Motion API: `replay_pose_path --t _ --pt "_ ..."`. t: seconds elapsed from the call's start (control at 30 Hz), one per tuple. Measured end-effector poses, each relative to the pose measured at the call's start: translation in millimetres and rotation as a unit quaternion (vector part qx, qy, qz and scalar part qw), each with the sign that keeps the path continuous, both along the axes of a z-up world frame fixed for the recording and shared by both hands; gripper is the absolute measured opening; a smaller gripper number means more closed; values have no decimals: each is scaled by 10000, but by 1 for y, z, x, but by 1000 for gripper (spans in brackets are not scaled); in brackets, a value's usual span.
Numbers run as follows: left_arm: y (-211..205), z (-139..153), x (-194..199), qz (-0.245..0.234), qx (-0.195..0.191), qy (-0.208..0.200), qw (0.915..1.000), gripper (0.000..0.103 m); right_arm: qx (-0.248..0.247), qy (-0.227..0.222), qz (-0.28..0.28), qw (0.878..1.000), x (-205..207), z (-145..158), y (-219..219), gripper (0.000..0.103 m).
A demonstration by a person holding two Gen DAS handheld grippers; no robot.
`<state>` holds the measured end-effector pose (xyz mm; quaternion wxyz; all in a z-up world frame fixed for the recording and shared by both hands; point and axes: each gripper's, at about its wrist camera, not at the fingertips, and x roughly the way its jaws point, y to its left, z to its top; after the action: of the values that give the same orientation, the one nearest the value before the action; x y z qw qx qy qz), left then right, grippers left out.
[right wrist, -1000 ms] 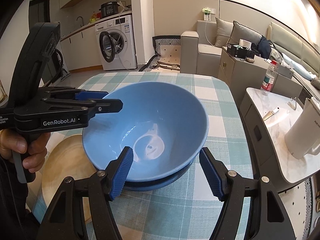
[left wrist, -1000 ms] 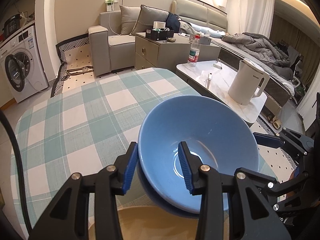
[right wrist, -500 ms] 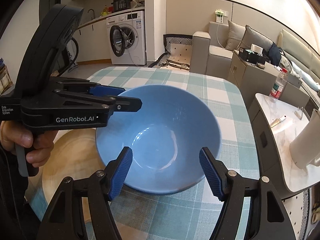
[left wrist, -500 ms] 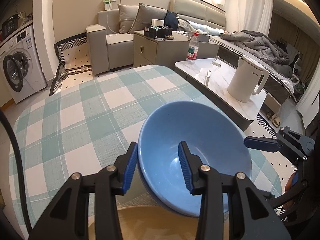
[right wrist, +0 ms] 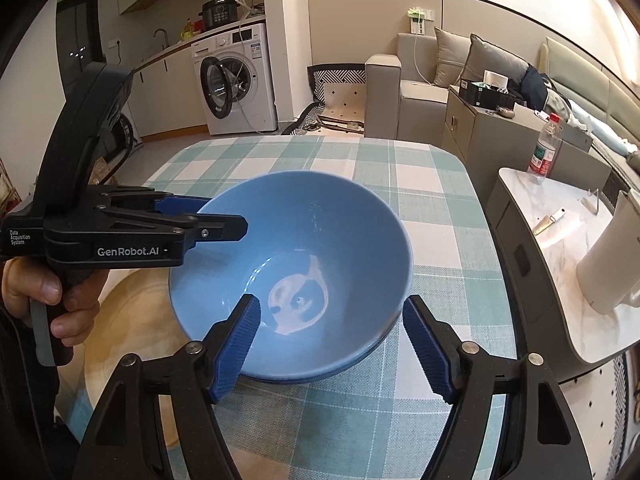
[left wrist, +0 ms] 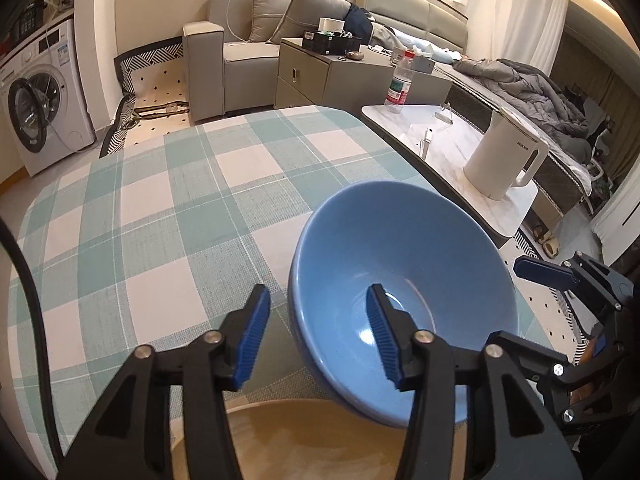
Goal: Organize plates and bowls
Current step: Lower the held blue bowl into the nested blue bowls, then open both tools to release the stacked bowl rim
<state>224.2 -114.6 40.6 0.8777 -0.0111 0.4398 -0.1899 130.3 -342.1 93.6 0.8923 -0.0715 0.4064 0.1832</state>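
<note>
Since a second ago the left gripper (left wrist: 316, 332) has let go: its jaws have just been opening and now straddle the near rim of the blue bowl (left wrist: 404, 280) without pressing, the bowl nested in a second one on the checked tablecloth (left wrist: 168, 200). The right gripper (right wrist: 332, 344) stands wide too, one pad inside the rim, so both should lift straight clear. The wooden plate (right wrist: 132, 316) lies just beside, the white kettle (left wrist: 500, 160) well apart.

The bowl (right wrist: 320, 248) sits on the table (right wrist: 432, 216), a plate (right wrist: 132, 312) just beside it on its left.

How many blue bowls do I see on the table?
2. The upper bowl sits nested inside the lower bowl, of which only a darker edge shows beneath. More could be hidden inside the stack.
</note>
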Motion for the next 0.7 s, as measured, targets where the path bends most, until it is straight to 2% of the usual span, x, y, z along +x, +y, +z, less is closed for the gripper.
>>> replay_pose_path --t 0.13,0.17,0.33,0.4,0.53,0.7 --pt "5 0 1 45 -87 66 9999 61 130 71 -90 9998 4 -1 -4 80" --pt "6 0 2 49 -143 102 9998 61 151 92 -113 9998 5 -2 -5 85" --pt "8 -1 4 70 -267 196 9994 61 262 184 -206 9993 9 -5 -10 90" --pt "8 -3 5 106 -269 256 9993 62 258 213 -245 9991 11 -8 -12 97" --pt "7 -5 6 145 -253 262 9992 79 383 297 -393 9981 15 -12 -19 100" --pt "5 -6 7 135 -167 252 9995 85 428 400 -512 9970 21 -18 -25 101"
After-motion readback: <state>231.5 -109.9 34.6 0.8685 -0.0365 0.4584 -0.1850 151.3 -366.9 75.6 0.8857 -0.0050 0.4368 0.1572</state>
